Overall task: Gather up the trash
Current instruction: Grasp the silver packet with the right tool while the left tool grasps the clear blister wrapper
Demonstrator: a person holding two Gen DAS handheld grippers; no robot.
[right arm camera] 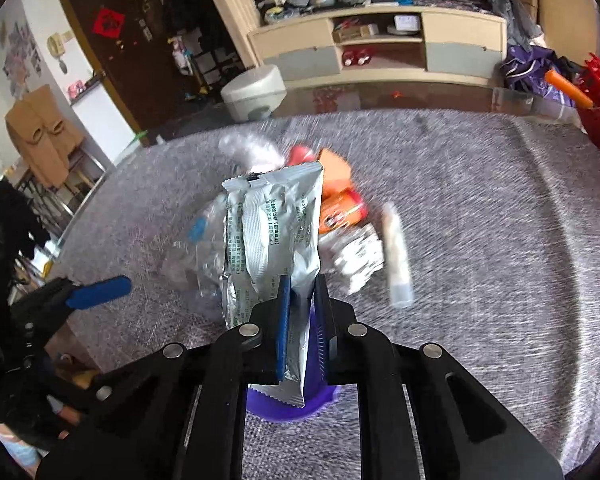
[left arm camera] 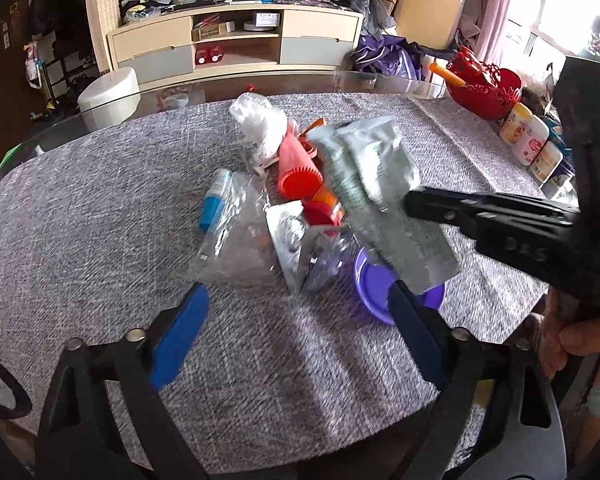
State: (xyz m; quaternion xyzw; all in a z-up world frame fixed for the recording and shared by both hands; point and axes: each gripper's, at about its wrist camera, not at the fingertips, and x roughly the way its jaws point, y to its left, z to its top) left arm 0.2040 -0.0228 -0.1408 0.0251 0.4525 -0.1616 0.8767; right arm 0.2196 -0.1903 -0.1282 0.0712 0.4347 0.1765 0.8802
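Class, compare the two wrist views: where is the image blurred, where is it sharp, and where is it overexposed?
Left wrist view: the silver foil packet is motion-smeared, the window at upper right is blown out. Right wrist view: the packet in the right gripper is sharp, while the tablecloth and litter behind streak.

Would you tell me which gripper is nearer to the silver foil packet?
Right. The right gripper is clamped on the silver foil packet; the left gripper stands open just short of it.
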